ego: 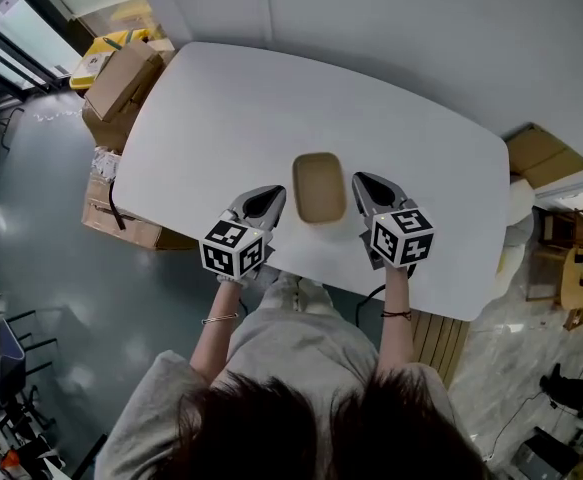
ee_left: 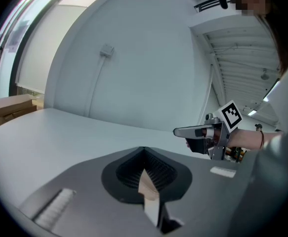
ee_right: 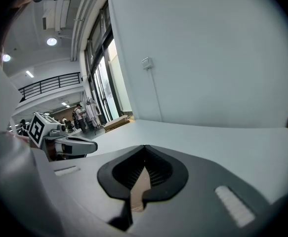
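A shallow tan tray [ego: 319, 186] lies on the white table [ego: 271, 98] near its front edge. My left gripper [ego: 274, 195] rests just left of the tray, jaws shut and pointing away from me, with nothing held. On the tray's right side my right gripper [ego: 360, 180] is also shut and holds nothing. In the left gripper view the jaws [ee_left: 144, 150] meet at a point, and the right gripper [ee_left: 198, 131] shows off to the right. The right gripper view shows its jaws [ee_right: 144, 148] closed, with the left gripper [ee_right: 72, 144] at the left. The tray is hidden in both gripper views.
Cardboard boxes [ego: 121, 83] and a yellow crate [ego: 101, 53] stand on the floor past the table's left end. More flat cardboard [ego: 536, 153] and wooden furniture [ego: 576, 273] sit to the right. A white wall [ee_left: 134, 58] rises behind the table.
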Available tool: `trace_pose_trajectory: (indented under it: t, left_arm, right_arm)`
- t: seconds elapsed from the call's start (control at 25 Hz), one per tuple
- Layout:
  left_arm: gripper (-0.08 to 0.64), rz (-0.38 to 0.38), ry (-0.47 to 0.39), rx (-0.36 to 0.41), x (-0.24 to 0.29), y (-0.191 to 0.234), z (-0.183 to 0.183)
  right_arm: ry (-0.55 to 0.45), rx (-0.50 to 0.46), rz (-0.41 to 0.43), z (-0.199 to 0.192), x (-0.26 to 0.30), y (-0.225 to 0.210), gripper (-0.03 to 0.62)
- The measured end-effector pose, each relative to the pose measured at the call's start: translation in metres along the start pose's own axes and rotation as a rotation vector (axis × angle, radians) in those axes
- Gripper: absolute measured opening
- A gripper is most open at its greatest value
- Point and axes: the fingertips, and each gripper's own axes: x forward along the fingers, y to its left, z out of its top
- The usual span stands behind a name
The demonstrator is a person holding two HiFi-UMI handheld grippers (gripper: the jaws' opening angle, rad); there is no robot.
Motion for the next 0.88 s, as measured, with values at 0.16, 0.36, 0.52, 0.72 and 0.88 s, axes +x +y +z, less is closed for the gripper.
trace_pose_trajectory:
  t: [0.16, 0.36, 0.52, 0.72, 0.88]
  left_arm:
    - [-0.010, -0.004, 0.017, -0.020, 0.007, 0.007, -0.005]
    - [-0.009, 0.001, 0.035, -0.046, 0.014, 0.015, -0.013]
    - [-0.010, 0.002, 0.051, -0.061, 0.017, 0.015, -0.021]
    - [-0.010, 0.008, 0.070, -0.083, 0.018, 0.020, -0.031]
    - [-0.010, 0.010, 0.084, -0.098, 0.023, 0.022, -0.039]
  right_arm:
    - [0.021, 0.020, 0.002, -0.009, 0.008, -0.004, 0.012]
    - [0.062, 0.058, -0.008, -0.021, 0.020, -0.010, 0.013]
    - [0.089, 0.088, -0.031, -0.028, 0.025, -0.017, 0.014]
    - [0.128, 0.105, -0.055, -0.039, 0.034, -0.022, 0.014]
    - [0.154, 0.119, -0.073, -0.046, 0.038, -0.028, 0.021]
